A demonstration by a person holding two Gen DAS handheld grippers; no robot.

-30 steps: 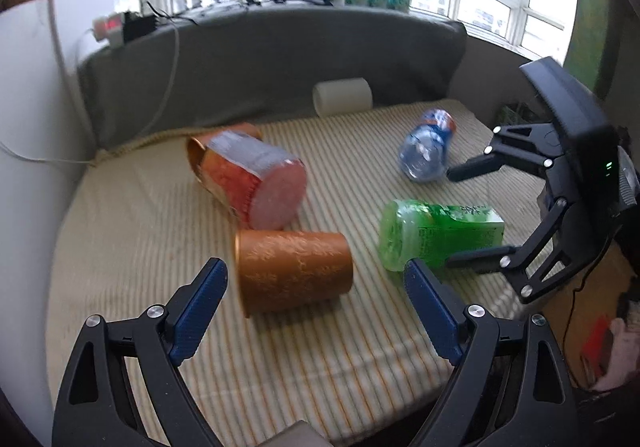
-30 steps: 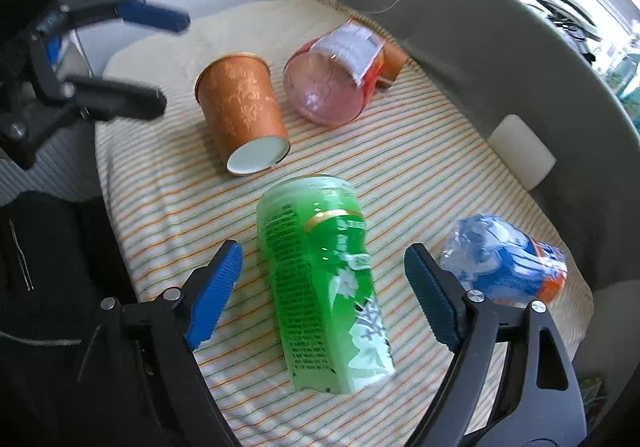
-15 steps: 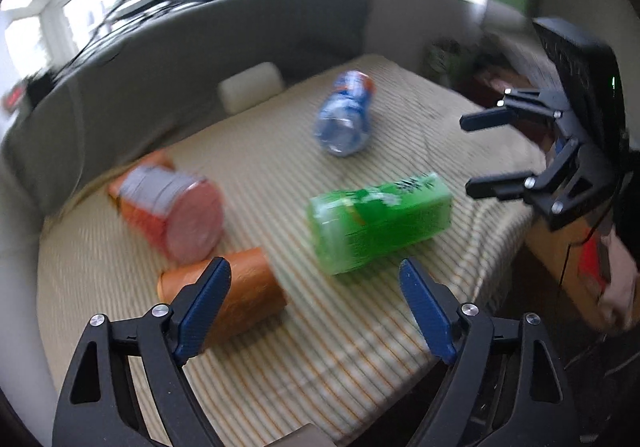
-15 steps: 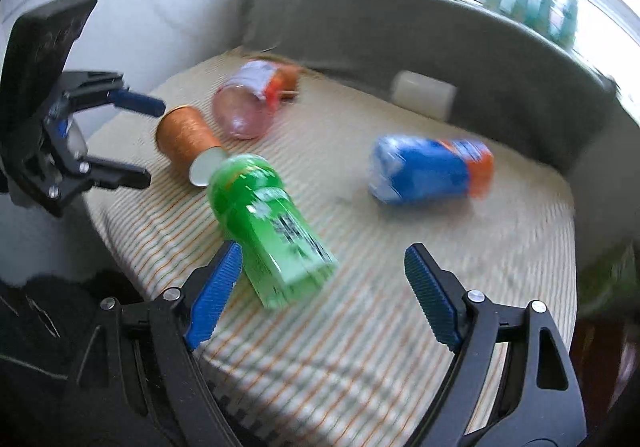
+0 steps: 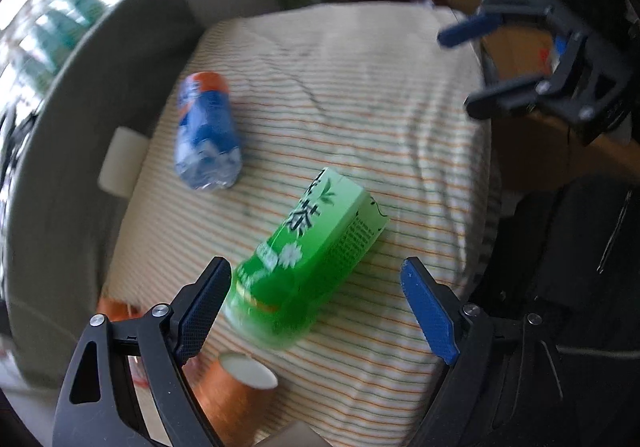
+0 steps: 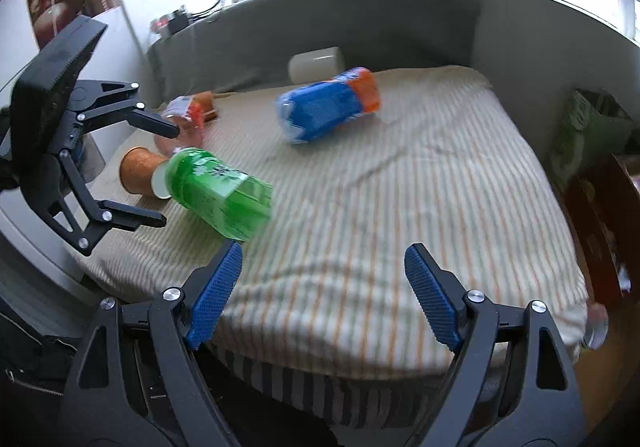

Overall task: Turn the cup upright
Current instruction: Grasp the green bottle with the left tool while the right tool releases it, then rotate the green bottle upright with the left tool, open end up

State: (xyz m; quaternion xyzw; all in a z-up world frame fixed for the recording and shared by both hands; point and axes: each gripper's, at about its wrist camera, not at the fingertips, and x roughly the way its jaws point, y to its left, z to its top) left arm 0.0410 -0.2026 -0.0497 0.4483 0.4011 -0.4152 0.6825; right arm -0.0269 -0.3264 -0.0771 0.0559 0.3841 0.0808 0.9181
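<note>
An orange paper cup (image 5: 236, 391) lies on its side on the striped cushion (image 5: 380, 95), white base toward the green bottle; it also shows in the right wrist view (image 6: 138, 177). My left gripper (image 5: 320, 311) is open and empty, hovering over the green bottle (image 5: 316, 259), with the cup just below its left finger. My right gripper (image 6: 324, 295) is open and empty above the cushion's front edge, well right of the cup. The left gripper (image 6: 154, 177) also shows in the right wrist view, around the cup's area.
A green bottle (image 6: 220, 193), a blue bottle (image 6: 324, 111) and a pink-orange bottle (image 6: 186, 119) lie on the cushion. A white roll (image 6: 316, 65) rests against the grey backrest (image 6: 360, 15). The right gripper (image 5: 508, 63) hangs past the cushion's right edge.
Both grippers have swung rightward: the left view now centres on the green bottle with the cup at its bottom edge; the right gripper has pulled back toward the cushion's front edge. Both stayed open.
</note>
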